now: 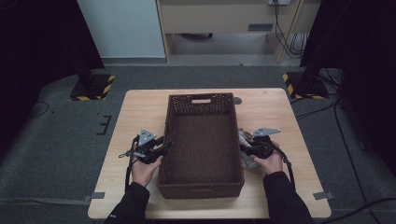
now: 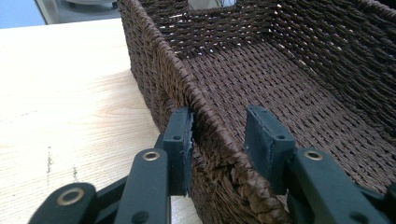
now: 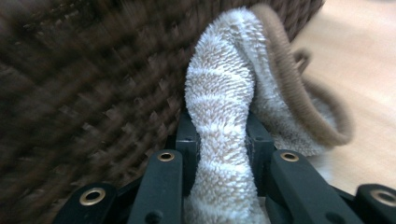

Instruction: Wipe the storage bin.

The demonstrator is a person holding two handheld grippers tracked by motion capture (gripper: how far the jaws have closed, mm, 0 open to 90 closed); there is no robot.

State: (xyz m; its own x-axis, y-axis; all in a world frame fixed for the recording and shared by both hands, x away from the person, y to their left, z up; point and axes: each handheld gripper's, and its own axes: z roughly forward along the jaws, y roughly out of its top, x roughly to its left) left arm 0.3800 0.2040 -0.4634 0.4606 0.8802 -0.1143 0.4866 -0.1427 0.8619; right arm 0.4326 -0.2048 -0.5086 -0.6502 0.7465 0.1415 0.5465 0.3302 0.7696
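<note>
Pinching a fluffy cream towel [image 3: 222, 116], the right gripper [image 3: 223, 140] has both jaws pressed into the pile, fabric squeezed thin betw. the pads and bulging above them. Towel has a tan edge band looping out toward the right of the right gripper view; it sits just beside the outer wall of the woven basket [image 3: 84, 84], which takes up the left half of that frame, blurred. In the high view the right gripper [image 1: 246, 148] is at centre-right of the frame, by the basket's right wall, w/ pale towel [image 1: 244, 139] bunched at the wall.

Left gripper [image 2: 219, 140]: jaws straddle the basket's left wall [image 2: 210, 121], one pad outside, one inside. Outer pad lies against the weave; inner pad stands off w/ a visible gap, so the jaws are spread, not clamped on the rim. High view puts the left gripper [image 1: 166, 145] at centre-left, tips at the basket rim [image 1: 205, 186].

Basket is dark brown, rectangular, handle cut-out in the far wall, centred on a light wood table [image 1: 140, 112]. Inside floor bare weave. Hands and dark sleeves enter from the bottom edge.
</note>
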